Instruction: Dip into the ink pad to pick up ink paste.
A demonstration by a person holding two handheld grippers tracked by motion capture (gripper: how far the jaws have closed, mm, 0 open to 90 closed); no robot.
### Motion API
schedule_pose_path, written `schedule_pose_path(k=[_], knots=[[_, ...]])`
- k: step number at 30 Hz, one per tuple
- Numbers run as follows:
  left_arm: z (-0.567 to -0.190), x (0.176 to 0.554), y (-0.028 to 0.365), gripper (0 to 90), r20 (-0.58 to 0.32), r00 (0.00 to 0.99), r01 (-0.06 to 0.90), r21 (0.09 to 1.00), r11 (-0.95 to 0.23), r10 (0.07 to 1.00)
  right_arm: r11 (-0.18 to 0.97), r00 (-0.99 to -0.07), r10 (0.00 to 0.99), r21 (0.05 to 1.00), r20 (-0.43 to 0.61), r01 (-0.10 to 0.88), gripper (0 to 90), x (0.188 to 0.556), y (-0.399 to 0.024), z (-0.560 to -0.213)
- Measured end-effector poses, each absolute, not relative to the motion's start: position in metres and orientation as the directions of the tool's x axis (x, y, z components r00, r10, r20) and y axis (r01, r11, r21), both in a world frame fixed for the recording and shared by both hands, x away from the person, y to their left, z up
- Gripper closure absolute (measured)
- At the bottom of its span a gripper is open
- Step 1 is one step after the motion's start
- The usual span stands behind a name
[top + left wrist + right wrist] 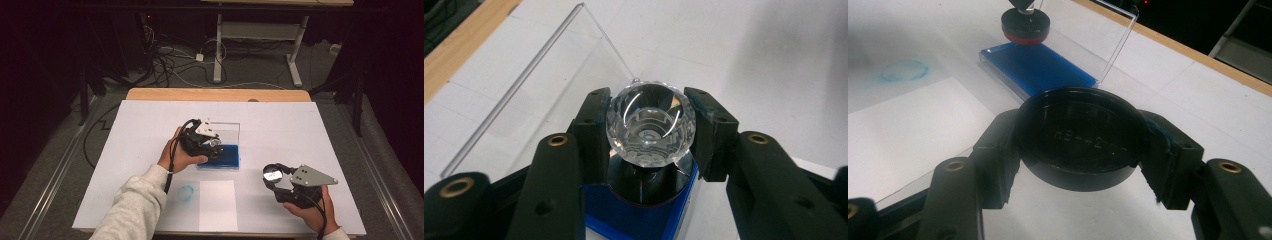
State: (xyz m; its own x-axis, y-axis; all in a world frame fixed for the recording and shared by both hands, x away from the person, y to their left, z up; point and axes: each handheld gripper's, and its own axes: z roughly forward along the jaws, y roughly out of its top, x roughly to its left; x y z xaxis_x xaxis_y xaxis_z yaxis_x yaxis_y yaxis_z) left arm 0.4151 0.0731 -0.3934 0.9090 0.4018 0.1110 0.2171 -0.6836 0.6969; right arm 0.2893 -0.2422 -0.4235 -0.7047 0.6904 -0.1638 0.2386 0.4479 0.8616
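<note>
Lab-like recording room, dark surroundings, white paper-covered wooden surface (150, 95), tangled black and white cables (170, 62) on grey floor, white metal-legged desk frame (260, 40) behind

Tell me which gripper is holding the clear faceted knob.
The left gripper, over the blue pad; it clamps the stamp's crystal knob. The right gripper holds a black round cap.

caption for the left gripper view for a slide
Left gripper clamps a faceted crystal stamp over the blue ink pad.

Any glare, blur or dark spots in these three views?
High view: room dark, white table evenly lit. Left gripper view: crystal knob sharp with bright glints; near jaws soft. Right gripper view: black cap dim, embossed text barely legible, blue ink pad slightly soft.
</note>
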Motion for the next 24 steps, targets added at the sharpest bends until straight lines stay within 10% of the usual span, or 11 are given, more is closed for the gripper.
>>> schedule_pose_path(k=[24], knots=[[-0.422, 0.424, 0.089, 54.9, 0.021, 0.891, 0.31, 0.703, -0.64, 0.454, 0.465, -0.717, 0.68, 0.847, -0.155, 0.259, 38.4, 0.29, -0.239, -0.429]])
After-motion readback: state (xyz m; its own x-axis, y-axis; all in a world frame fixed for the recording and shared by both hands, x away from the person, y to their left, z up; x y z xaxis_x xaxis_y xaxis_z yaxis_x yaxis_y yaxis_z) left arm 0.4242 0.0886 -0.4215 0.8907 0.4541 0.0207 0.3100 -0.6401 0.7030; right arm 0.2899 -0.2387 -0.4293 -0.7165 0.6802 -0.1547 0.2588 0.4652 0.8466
